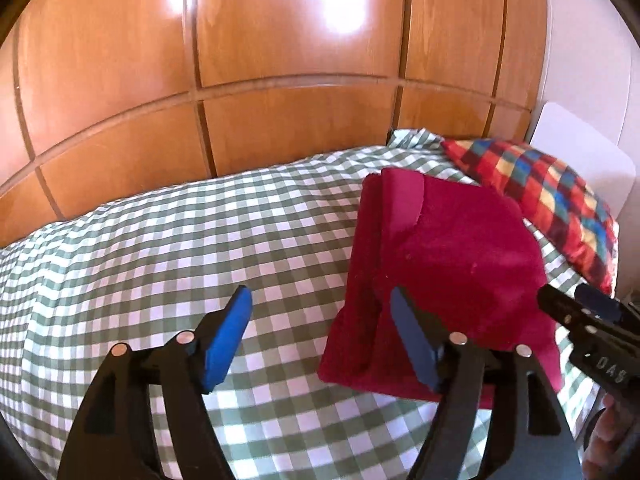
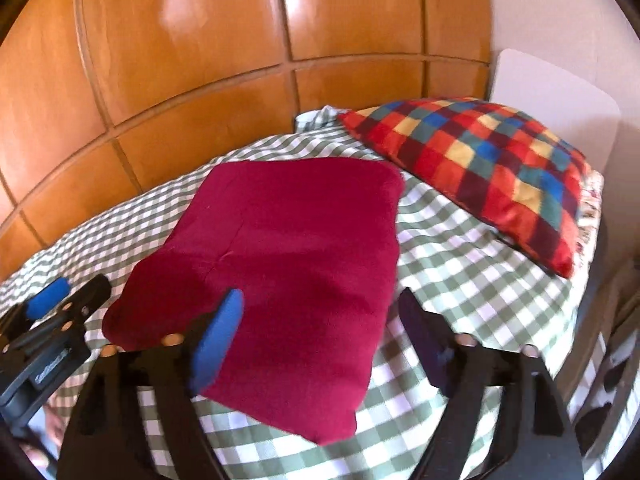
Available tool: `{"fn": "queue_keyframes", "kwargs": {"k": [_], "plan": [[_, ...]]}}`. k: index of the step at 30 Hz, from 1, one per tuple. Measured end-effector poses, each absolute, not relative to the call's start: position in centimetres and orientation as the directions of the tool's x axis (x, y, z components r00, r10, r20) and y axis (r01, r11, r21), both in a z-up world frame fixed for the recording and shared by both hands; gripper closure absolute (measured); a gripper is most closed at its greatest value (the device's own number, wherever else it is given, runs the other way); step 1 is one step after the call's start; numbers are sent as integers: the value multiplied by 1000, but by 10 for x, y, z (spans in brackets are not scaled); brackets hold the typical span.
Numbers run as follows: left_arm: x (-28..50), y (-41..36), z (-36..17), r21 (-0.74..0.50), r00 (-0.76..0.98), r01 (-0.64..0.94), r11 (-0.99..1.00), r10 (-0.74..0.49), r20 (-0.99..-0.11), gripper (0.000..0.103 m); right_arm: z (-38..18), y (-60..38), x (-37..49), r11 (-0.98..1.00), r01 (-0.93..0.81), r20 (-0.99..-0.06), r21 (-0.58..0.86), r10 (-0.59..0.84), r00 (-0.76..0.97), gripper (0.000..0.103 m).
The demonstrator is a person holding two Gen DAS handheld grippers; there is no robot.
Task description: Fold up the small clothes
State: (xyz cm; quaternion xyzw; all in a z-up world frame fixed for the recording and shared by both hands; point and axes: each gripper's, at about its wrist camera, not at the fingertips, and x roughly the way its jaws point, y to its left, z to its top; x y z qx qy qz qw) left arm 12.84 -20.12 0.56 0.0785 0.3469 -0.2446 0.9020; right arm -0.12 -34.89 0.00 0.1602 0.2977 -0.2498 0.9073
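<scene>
Left hand-held gripper [image 1: 320, 312]: jaws spread wide, nothing between the blue pads, released. Its left pad [image 1: 228, 340] sits over bare checked cover; its right pad overlaps the near-left part of the folded red garment [image 1: 452, 256] in view, contact can't be confirmed

Right hand-held gripper [image 2: 322, 312]: also released, jaws wide apart, nothing clamped. Left pad [image 2: 218, 340] overlaps the red garment's near edge in view, right pad over the cover at 3 o'clock of the garment

Garment: dark red, folded into a rough rectangle, lying flat on the bed's green-and-white checked cover [image 1: 160, 240]. One fold layer shows along its left side in the left wrist view

Multicoloured checked pillow [image 2: 488, 172] at roughly 1 o'clock of the garment, close but apart, resting on the same cover. White panel [image 2: 560, 112] behind the pillow. Wooden panelled wardrobe [image 1: 260, 60] runs along the far side of the bed at 12 o'clock

Each gripper shows at the edge of the other's view, one on either side of the garment
</scene>
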Motion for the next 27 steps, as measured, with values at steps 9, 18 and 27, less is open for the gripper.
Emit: {"fn": "queue_keyframes", "kwargs": {"k": [9, 18, 27], "plan": [[103, -177, 20, -30, 674, 463, 886, -374, -637, 10, 2, -326, -20, 777, 621, -587, 103, -456, 669, 9], [87, -154, 27, -34, 702, 428, 903, -356, -617, 3, 2, -310, -28, 784, 615, -581, 90, -460, 671, 9], [76, -149, 28, -28, 709, 431, 902, -358, -607, 3, 9, -303, -34, 782, 617, -563, 88, -471, 679, 9]]}}
